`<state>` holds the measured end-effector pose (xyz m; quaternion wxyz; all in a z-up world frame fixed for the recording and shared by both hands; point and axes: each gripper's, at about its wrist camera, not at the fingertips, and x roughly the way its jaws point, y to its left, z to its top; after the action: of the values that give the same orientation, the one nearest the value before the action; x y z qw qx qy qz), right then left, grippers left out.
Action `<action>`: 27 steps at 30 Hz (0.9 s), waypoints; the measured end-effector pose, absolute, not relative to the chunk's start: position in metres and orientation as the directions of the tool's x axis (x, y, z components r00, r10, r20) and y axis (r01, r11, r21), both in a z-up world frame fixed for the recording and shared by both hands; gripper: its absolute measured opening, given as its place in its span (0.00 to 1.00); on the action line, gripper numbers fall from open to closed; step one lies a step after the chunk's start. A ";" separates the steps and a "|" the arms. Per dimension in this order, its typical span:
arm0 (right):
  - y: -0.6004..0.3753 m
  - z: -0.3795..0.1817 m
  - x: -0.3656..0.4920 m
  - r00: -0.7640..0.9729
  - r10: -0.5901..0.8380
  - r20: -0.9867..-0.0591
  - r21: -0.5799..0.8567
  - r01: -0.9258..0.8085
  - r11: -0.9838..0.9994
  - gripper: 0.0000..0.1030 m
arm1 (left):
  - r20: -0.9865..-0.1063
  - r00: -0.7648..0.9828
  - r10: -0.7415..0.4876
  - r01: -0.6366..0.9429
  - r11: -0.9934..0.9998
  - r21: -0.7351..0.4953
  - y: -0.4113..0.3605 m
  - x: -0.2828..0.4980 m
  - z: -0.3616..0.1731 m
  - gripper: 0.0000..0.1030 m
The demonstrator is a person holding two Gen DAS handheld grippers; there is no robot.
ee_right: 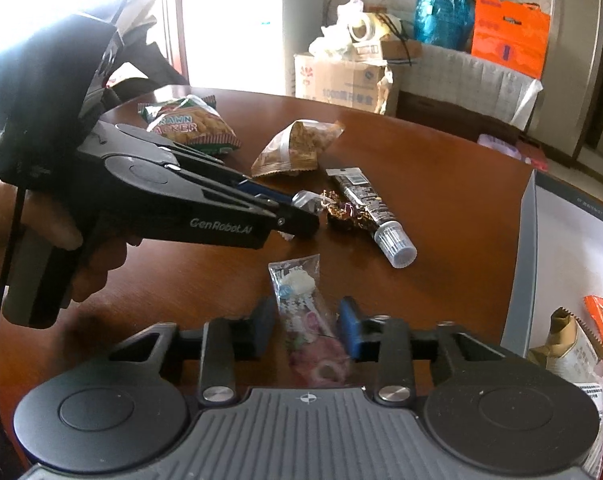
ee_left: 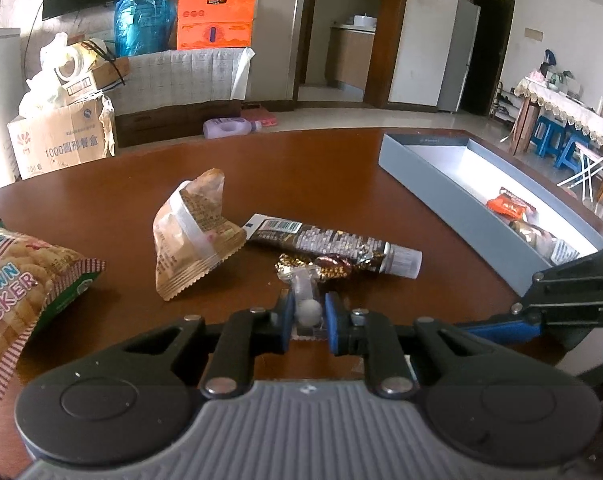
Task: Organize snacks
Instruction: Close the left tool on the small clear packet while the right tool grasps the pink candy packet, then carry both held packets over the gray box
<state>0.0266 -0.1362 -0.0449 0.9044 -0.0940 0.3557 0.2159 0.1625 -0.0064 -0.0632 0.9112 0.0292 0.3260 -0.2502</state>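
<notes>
1. We see a round brown bench [ee_left: 341, 168] carrying everything.
2. A long grey box [ee_left: 441, 184] with a white inside lies along the bench's right edge; an orange packet [ee_left: 507, 206] and other wrapped snacks lie in it.
3. A prawn cracker bag [ee_left: 25, 276] rests near the bench's left edge.
4. A tan pyramid-shaped snack pouch [ee_left: 193, 236] sits toward the bench's middle, touching the flat end of a dark tube [ee_left: 333, 244] with a white cap.
5. A gold-and-brown wrapped candy [ee_left: 329, 266] lies against the near side of that tube.
6. Our left gripper [ee_left: 308, 316], held in a hand [ee_right: 57, 224], is closed tight on a small clear sachet [ee_left: 307, 304] with a white ball inside, just in front of the candy.
7. Our right gripper [ee_right: 305, 328] stands narrowed around a clear candy packet [ee_right: 301, 300] lying on the bench near the box's long side; we cannot tell whether its pads press on it.
</notes>
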 end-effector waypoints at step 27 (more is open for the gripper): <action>-0.121 -0.027 0.016 0.677 0.323 -0.661 -0.071 -0.485 0.871 0.13 | -0.599 0.681 -0.420 0.472 0.878 -0.079 0.011 0.140 -0.043 0.13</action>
<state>0.0156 -0.1214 -0.0269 0.9076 -0.1213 0.3347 0.2226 0.1403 0.0108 -0.0427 0.9159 0.0410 0.3163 -0.2435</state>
